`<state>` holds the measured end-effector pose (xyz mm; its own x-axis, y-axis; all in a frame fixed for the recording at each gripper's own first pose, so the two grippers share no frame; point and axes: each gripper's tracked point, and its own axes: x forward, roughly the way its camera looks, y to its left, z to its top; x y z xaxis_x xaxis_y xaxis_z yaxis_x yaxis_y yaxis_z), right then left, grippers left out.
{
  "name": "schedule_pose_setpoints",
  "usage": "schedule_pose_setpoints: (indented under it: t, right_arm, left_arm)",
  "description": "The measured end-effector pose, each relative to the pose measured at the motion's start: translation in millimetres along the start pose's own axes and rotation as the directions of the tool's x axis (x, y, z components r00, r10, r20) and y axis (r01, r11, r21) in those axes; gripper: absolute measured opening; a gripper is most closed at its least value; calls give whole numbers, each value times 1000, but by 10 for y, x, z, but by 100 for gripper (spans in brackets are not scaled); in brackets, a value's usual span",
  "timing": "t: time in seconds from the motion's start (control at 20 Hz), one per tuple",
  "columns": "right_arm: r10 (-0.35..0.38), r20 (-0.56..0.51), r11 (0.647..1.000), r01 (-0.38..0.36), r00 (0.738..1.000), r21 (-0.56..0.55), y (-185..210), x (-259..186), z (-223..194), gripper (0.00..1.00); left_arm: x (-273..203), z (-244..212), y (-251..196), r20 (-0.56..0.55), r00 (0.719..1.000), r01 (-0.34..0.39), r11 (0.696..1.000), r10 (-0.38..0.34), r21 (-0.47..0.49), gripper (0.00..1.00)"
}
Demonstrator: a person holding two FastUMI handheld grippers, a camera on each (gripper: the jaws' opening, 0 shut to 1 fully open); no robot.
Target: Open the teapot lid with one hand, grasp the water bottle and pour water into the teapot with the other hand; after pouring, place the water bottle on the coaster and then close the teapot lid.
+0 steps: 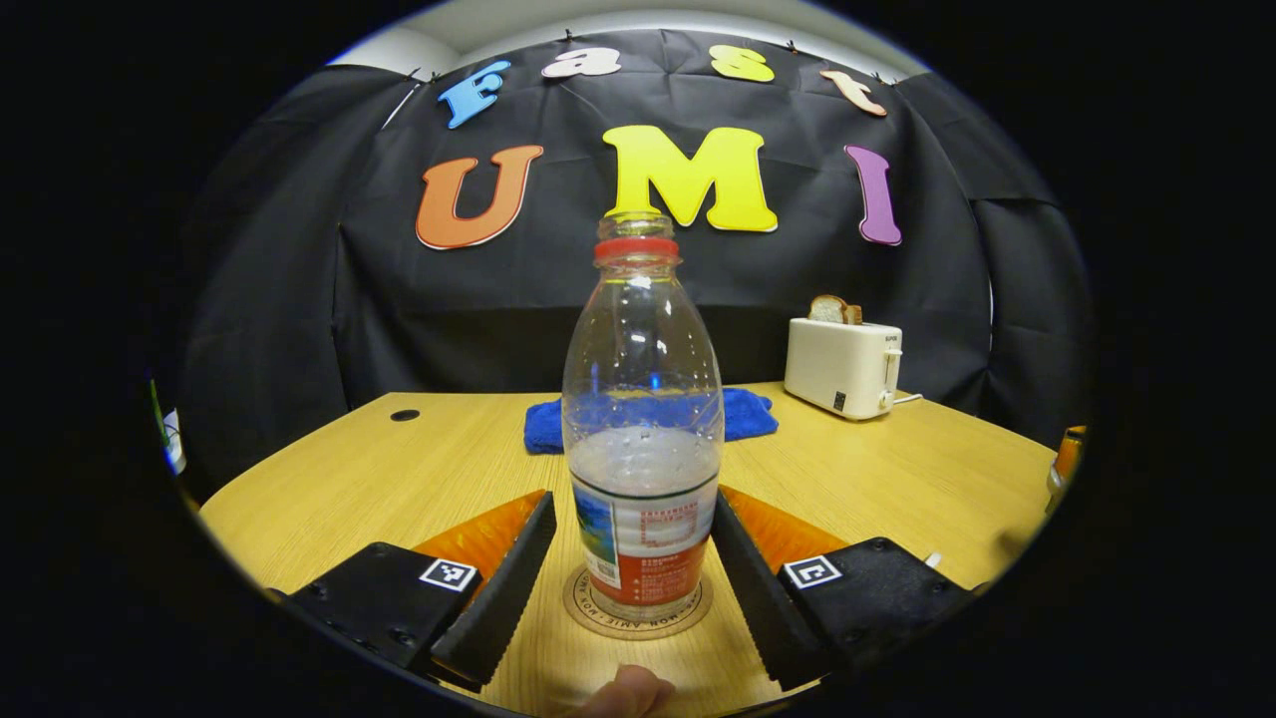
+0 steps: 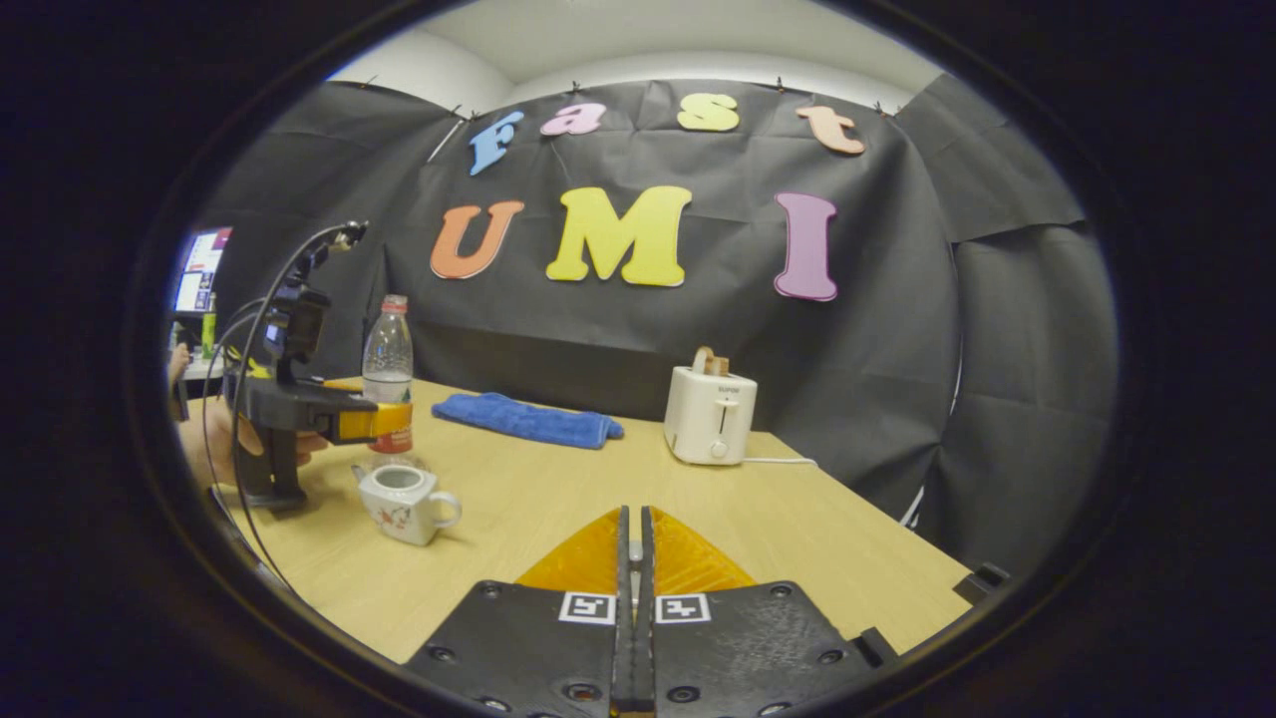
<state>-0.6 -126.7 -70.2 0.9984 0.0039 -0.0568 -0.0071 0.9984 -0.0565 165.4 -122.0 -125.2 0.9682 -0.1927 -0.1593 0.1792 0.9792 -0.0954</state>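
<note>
Standing upright on the round coaster (image 1: 638, 606), the clear plastic water bottle (image 1: 642, 429) sits at frame centre between the spread fingers of the left gripper (image 1: 638, 583).
Left gripper view: the left gripper is released, its ridged fingers (image 1: 503, 588) flanking the bottle with a gap on each side; the bottle is ribbed, part full, with a red neck ring and a printed label; the table (image 1: 877, 479) is pale wood grain; a soft blue cloth (image 1: 743, 412) lies behind, a smooth cream toaster (image 1: 842, 366) with bread at right; right gripper view: the right gripper (image 2: 635, 558) is clenched at lower centre; whether anything lies between its fingers cannot be told; at left stands a white glazed teapot (image 2: 404, 504), lid off, near the bottle (image 2: 388, 364).
</note>
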Motion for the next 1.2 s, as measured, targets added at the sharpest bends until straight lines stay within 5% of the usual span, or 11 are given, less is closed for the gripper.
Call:
schedule_pose_setpoints:
  t: [0.4,0.8,1.2]
  right_arm:
    - [104,-19,994,-103,994,46,570,70,167,0]
    - [251,-31,965,-247,967,92,1336,268,235,0]
    - [334,-61,938,-326,940,118,1764,517,180,1]
  left_arm:
    - [-461,-90,157,22,1000,18,997,-16,-70,96]
    - [-946,141,595,41,998,-46,988,53,-149,95]
    - [-1571,573,868,96,992,-82,996,85,-37,96]
